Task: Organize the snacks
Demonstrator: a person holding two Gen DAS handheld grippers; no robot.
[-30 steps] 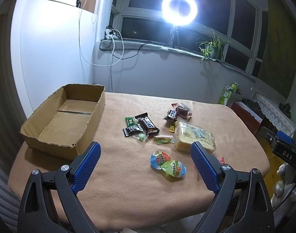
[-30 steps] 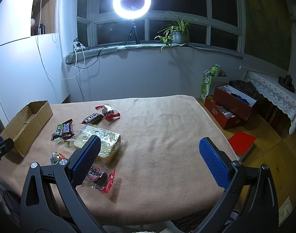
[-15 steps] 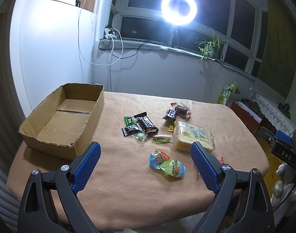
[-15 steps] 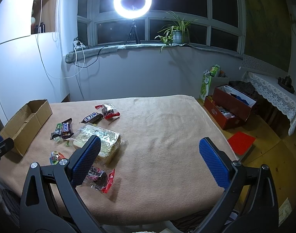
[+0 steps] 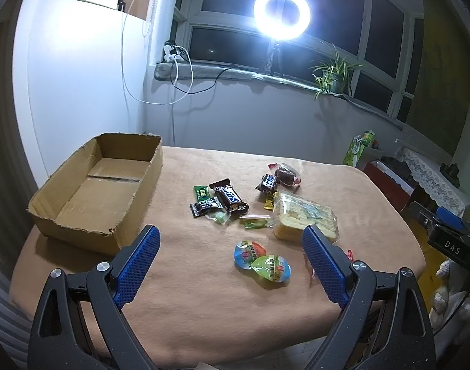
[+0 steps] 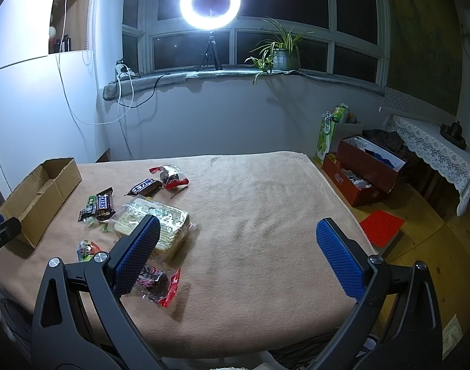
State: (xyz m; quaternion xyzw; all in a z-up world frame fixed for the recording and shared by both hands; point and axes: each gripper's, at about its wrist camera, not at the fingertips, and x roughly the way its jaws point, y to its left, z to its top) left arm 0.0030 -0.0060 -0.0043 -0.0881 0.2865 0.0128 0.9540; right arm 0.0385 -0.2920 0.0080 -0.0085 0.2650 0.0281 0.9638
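Observation:
An empty cardboard box [image 5: 96,191] [image 6: 37,197] stands at the table's left end. Snacks lie scattered mid-table: a Snickers bar [image 5: 230,199] [image 6: 103,205], small dark and green candies [image 5: 204,206], a clear pack of cake slices [image 5: 305,217] [image 6: 160,219], two jelly cups [image 5: 261,260], and a red-edged dark snack pouch [image 6: 156,282]. My left gripper [image 5: 230,262] hovers open above the near table edge, the jelly cups between its fingers in view. My right gripper [image 6: 235,257] is open over bare cloth, its left finger overlapping the cake pack.
The table carries a tan cloth [image 6: 265,222]. A ring light [image 5: 282,9] glares from the windowsill, with a potted plant [image 6: 279,52] beside it. Red boxes [image 6: 361,172] and a red mat [image 6: 381,225] lie on the floor to the right.
Both grippers stay open. The left wrist view has shifted very slightly; the snacks and the box have not moved.

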